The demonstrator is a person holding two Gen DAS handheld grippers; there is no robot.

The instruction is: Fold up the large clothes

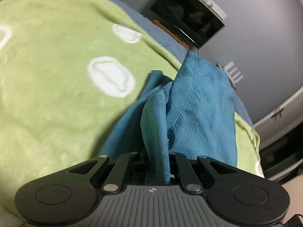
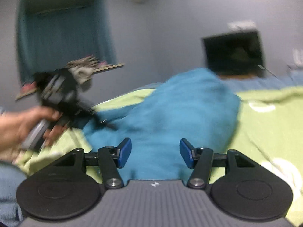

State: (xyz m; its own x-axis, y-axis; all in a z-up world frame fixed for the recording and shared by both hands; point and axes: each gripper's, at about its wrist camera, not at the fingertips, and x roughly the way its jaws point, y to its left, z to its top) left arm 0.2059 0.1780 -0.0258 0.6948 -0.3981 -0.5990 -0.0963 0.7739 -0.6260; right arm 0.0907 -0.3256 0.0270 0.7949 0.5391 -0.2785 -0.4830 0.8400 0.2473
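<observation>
Left gripper (image 1: 158,162) is clamped on a bunched fold of the teal garment (image 1: 198,102), fabric pinched tight between its jaws. Garment lies heaped on the green blanket (image 1: 47,75) with white blotches. Right gripper (image 2: 155,153) hangs over the same garment, blue pads (image 2: 125,151) spread apart, nothing pinched. Person's hand (image 2: 28,126) grips the left tool. Dark screen (image 1: 189,17) by grey wall.
</observation>
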